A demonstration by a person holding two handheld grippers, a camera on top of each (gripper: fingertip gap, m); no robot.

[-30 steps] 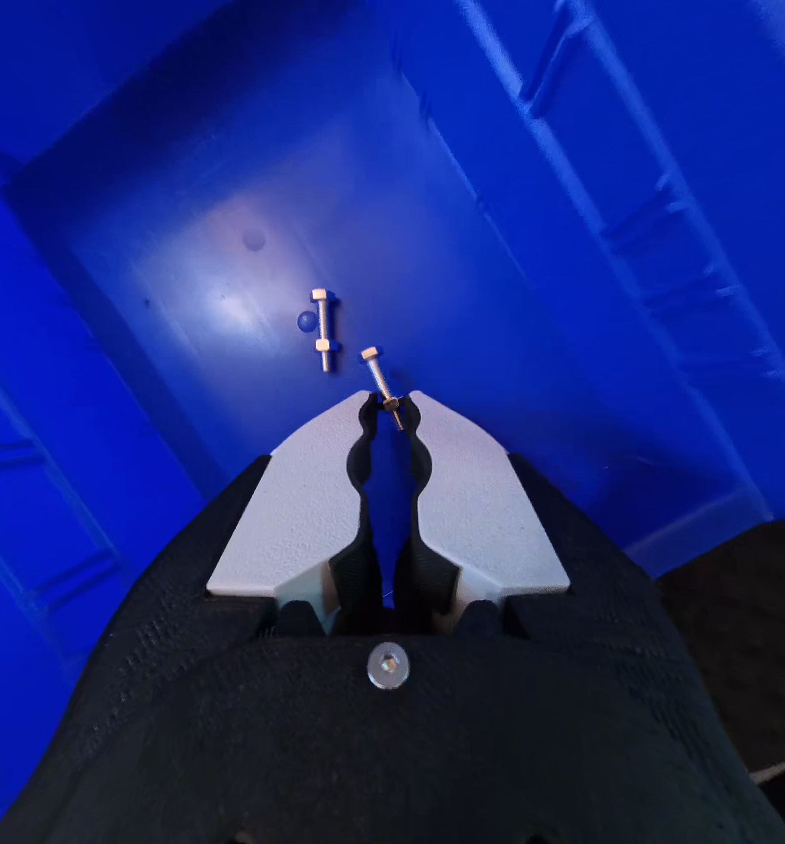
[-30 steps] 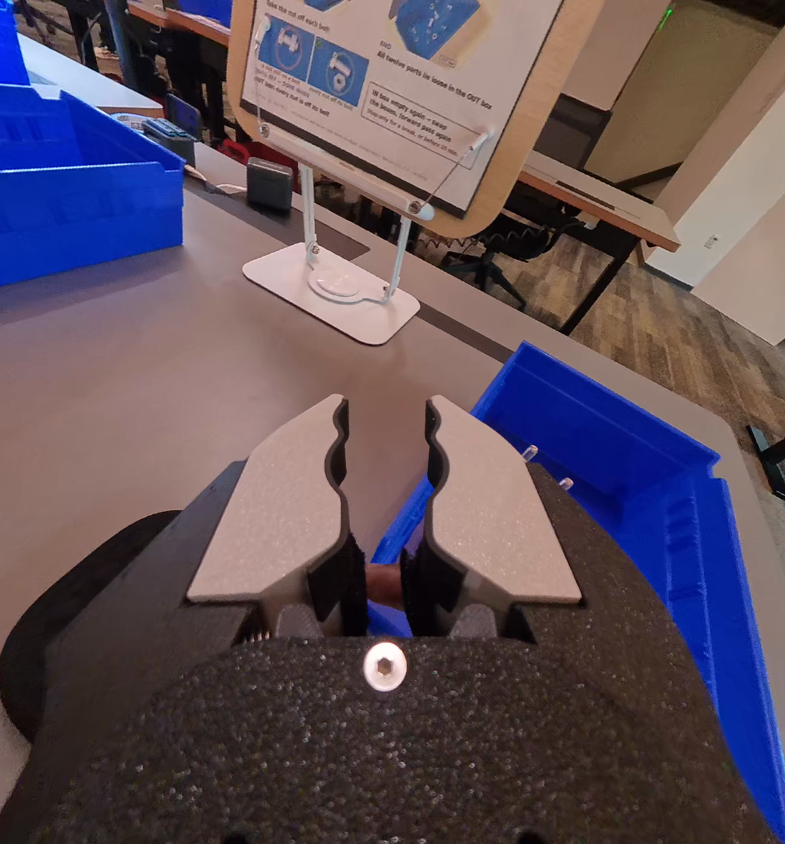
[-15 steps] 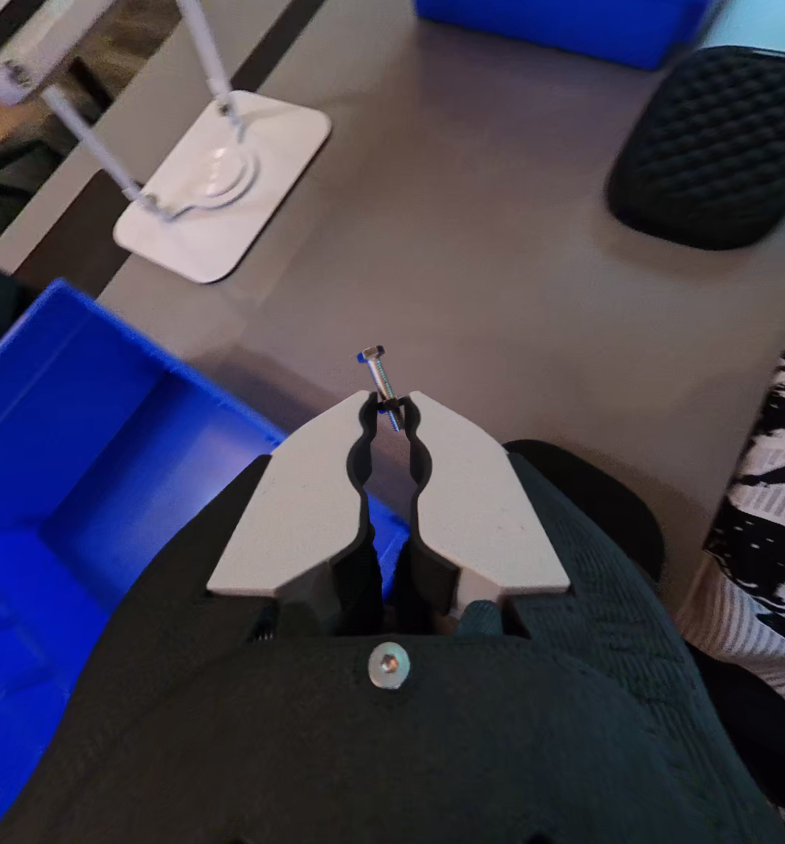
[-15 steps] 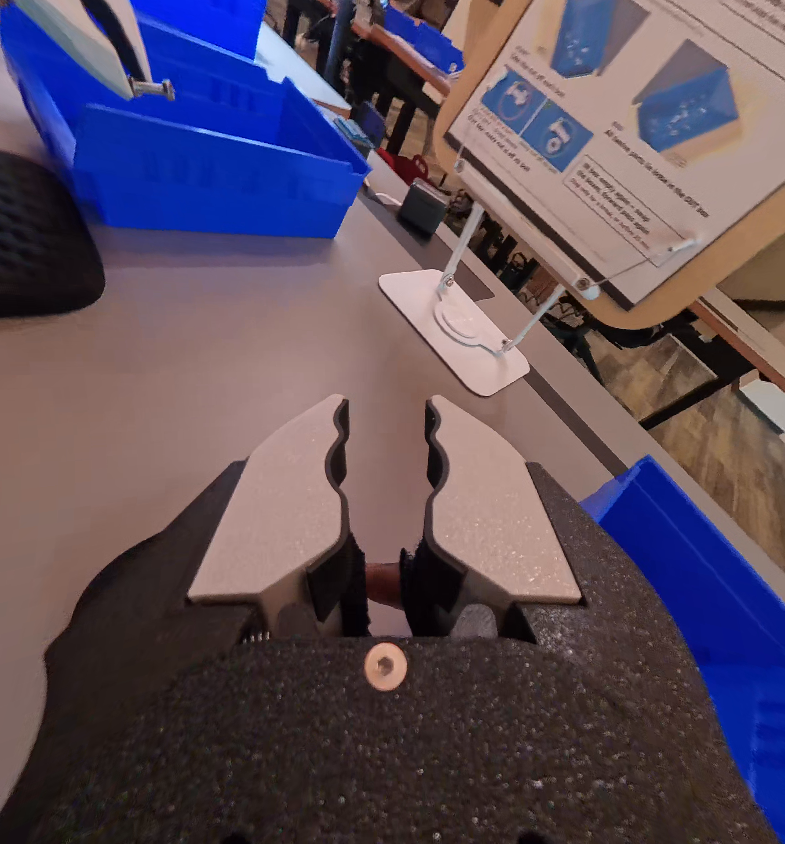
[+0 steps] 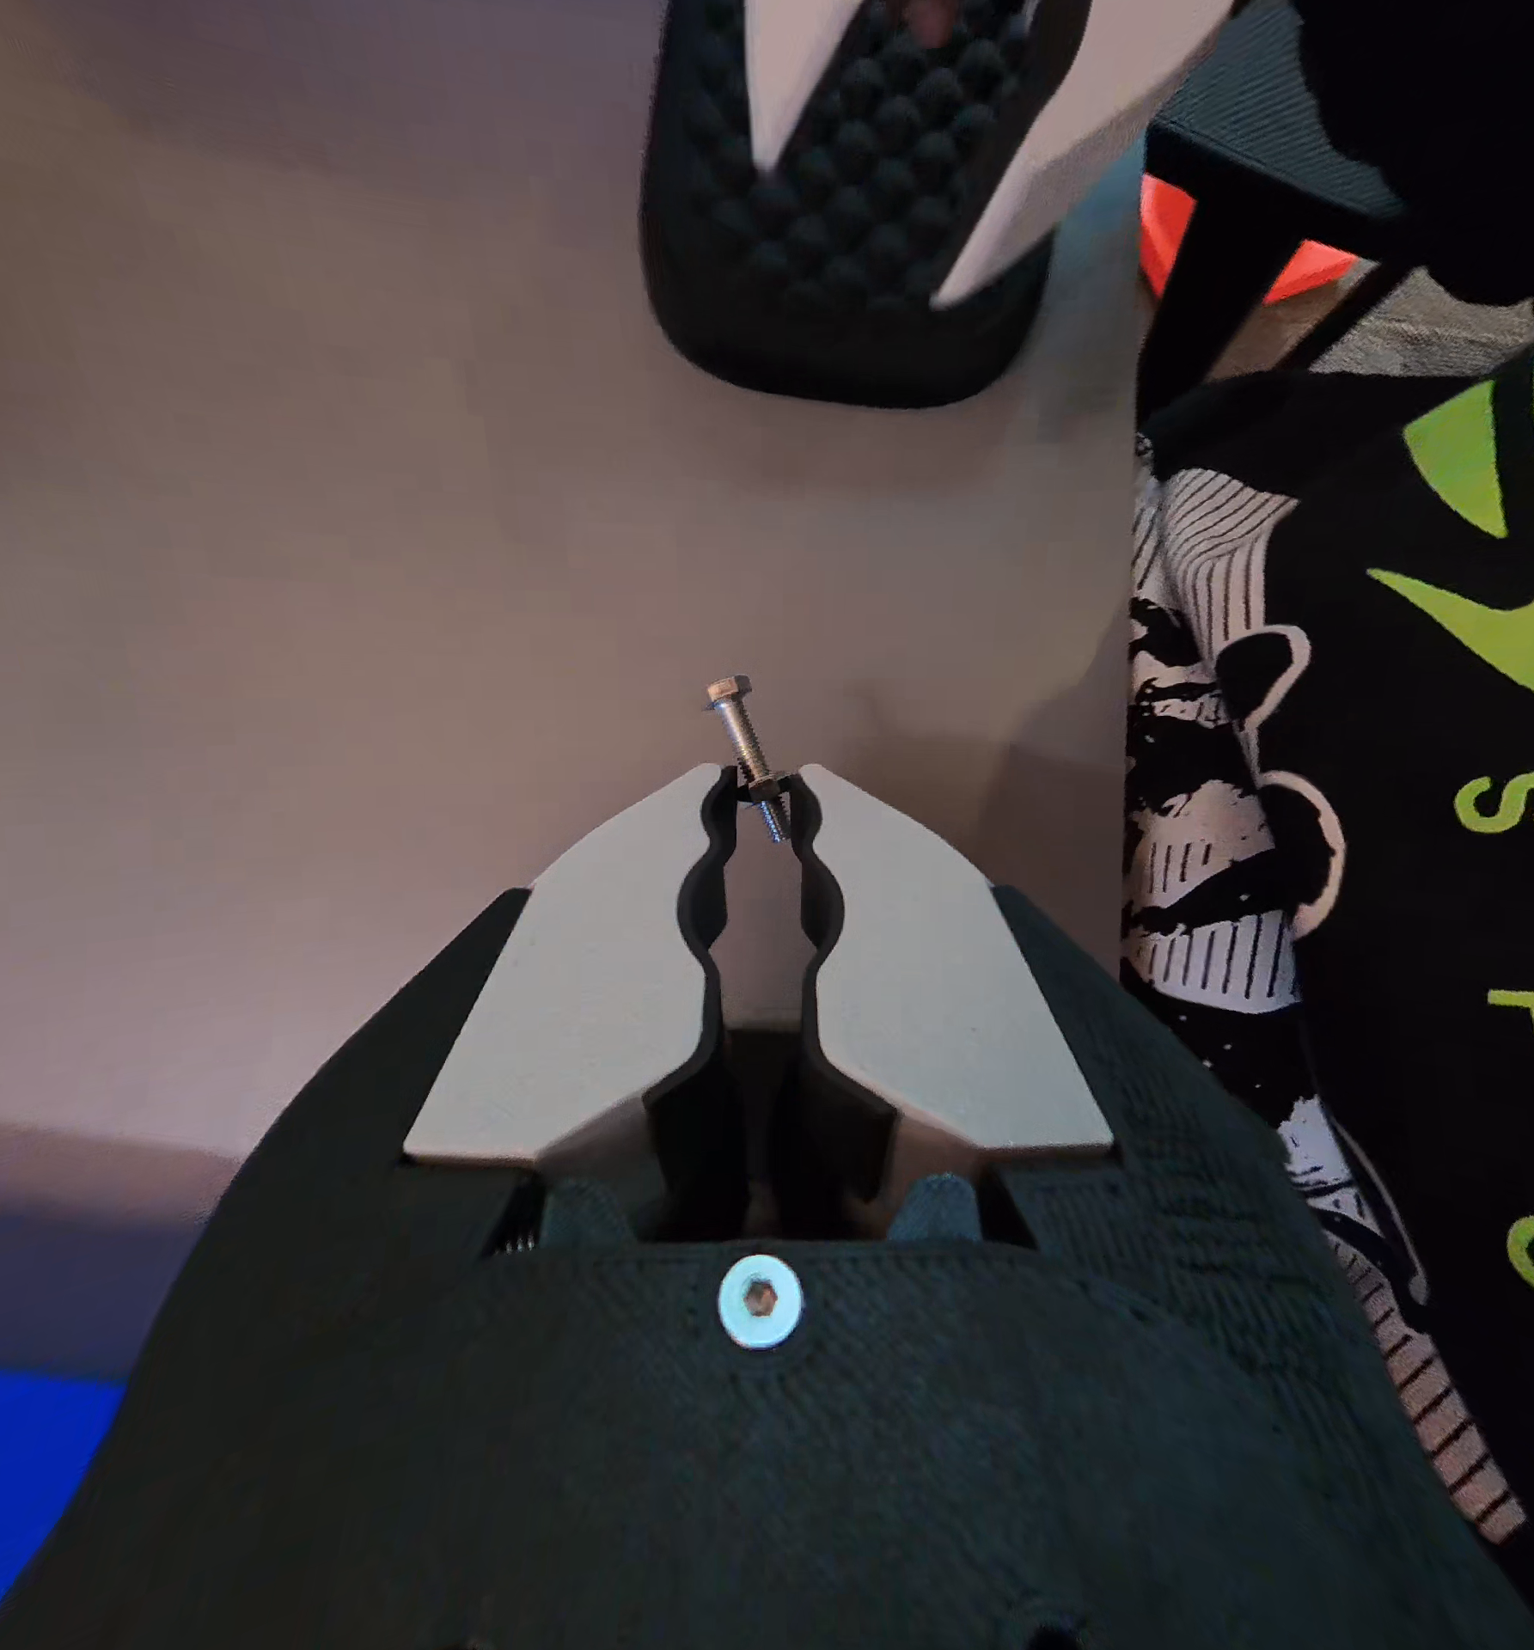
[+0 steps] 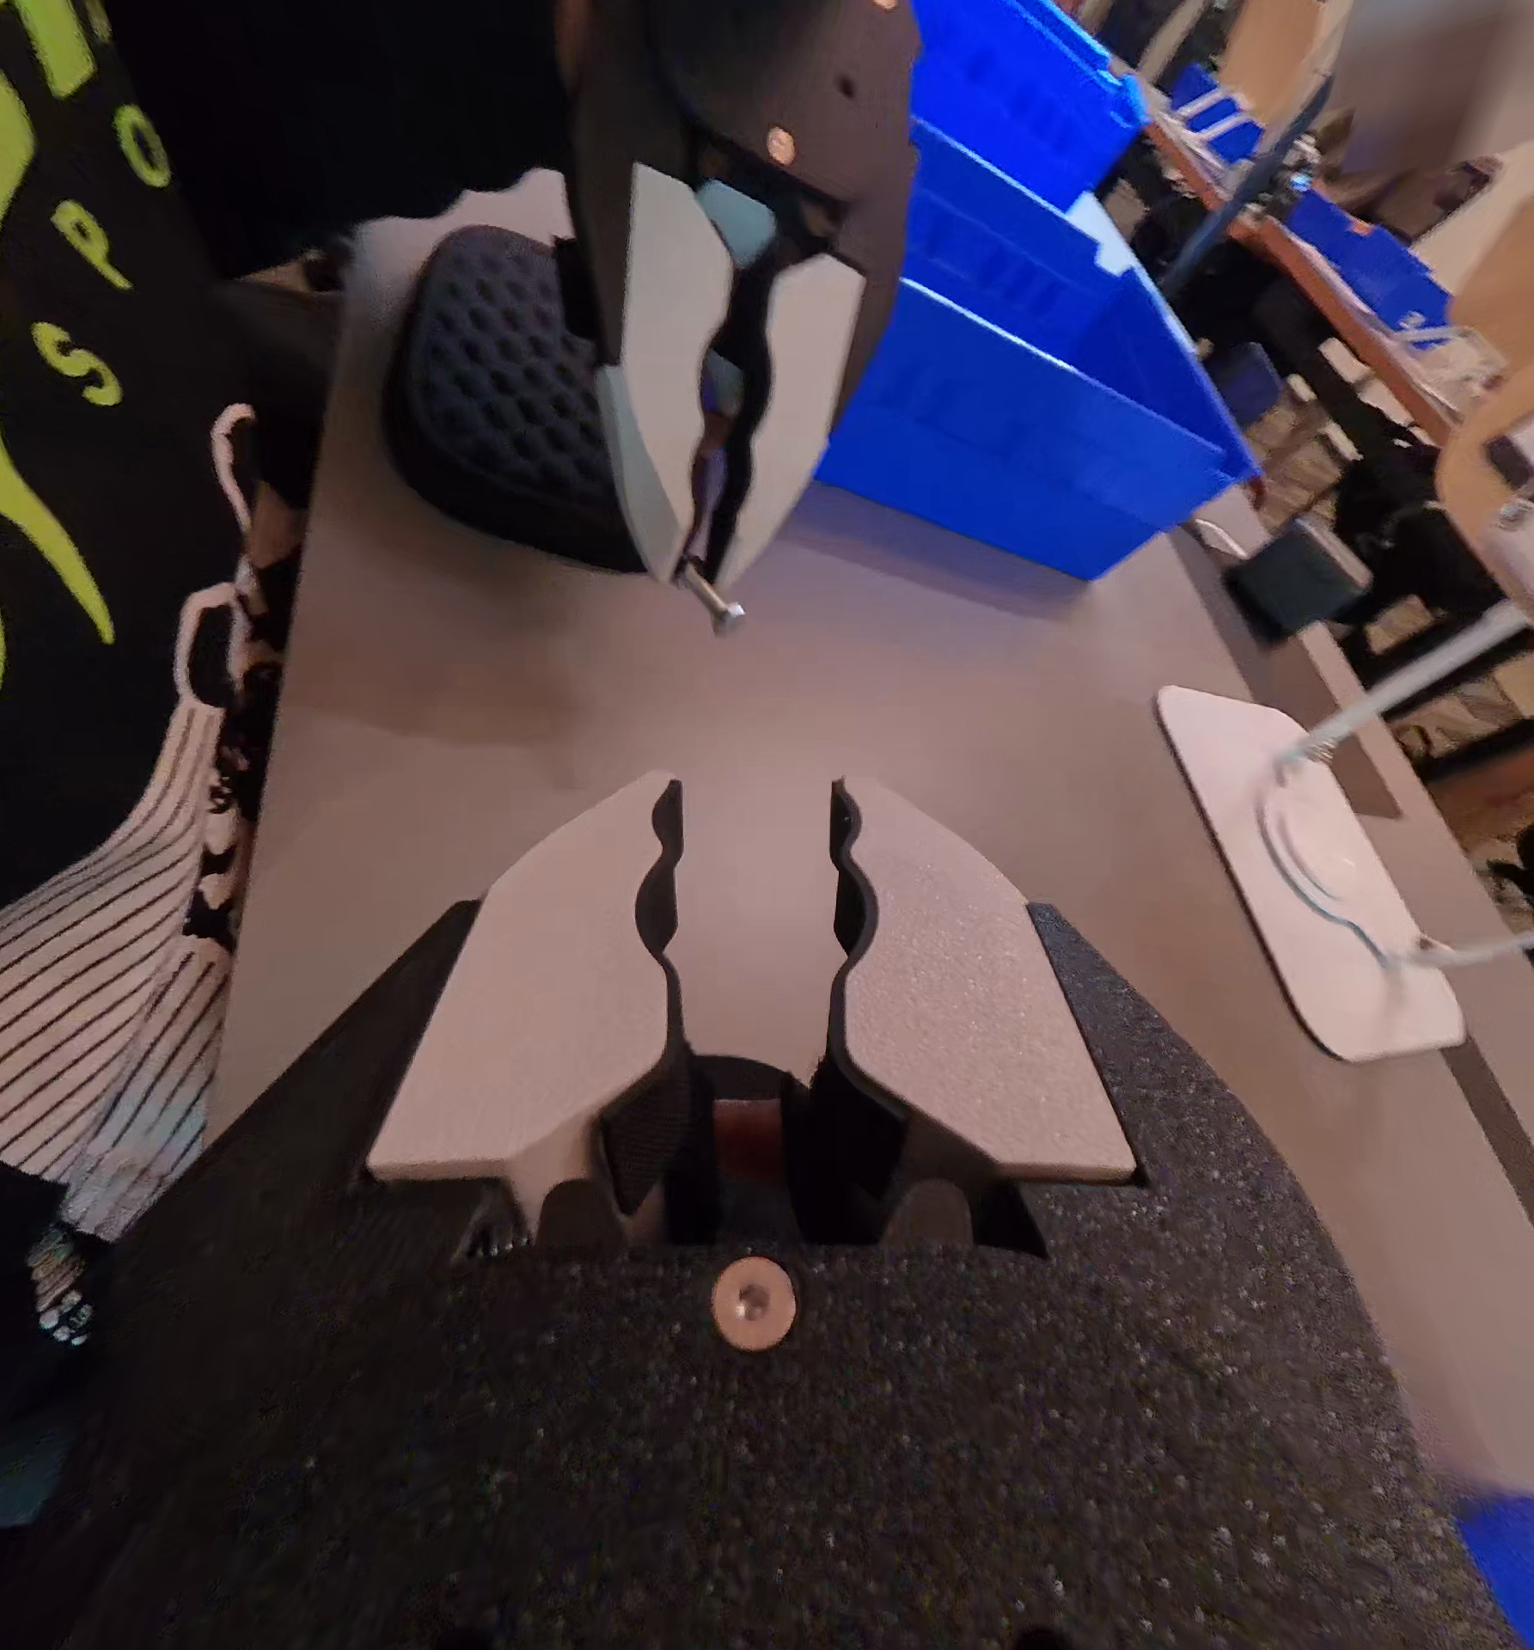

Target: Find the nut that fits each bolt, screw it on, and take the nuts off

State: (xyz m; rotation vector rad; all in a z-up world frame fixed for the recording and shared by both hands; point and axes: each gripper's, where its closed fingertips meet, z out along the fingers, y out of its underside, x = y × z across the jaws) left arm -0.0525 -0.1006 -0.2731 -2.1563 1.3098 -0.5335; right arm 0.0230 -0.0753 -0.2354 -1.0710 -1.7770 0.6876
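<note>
the left tool (image 5: 761, 786) is nearly closed at its tips, pinching a small hex-head bolt (image 5: 742, 732) by the nut (image 5: 765, 788) threaded partway along its shank. the bolt's head points away from the tool and a short length of thread pokes back between the fingers. in the right wrist view the same left tool (image 6: 705, 567) comes in from above with the bolt (image 6: 715, 605) jutting out of its tips, held in the air over the grey tabletop (image 6: 834, 696), clear of everything.

the right tool (image 6: 756, 790) is open with a moderate gap and holds nothing; it points toward the bolt but is well apart from it. in the left wrist view it shows blurred at the top edge (image 5: 915, 170), over a black dimpled pad (image 5: 817, 295) lying on the tabletop.

blue bins (image 6: 1040, 375) sit beyond the pad, and the white base plate (image 6: 1308, 875) of a sign stand is to the right. a person's patterned black shirt (image 5: 1370, 804) fills the side of the left view.

as for progress: this bolt already carries a nut, so the matching and screwing-on for this pair looks done. what seems left for it is the removal: the right tool would need to close on the bolt head and turn it while the left keeps the nut fixed, or the reverse. how many other pairs remain cannot be told, since no bin interior is visible.

the grip is on a tiny nut at the very tips, so a slip or drop is a fair risk once twisting begins.
</note>
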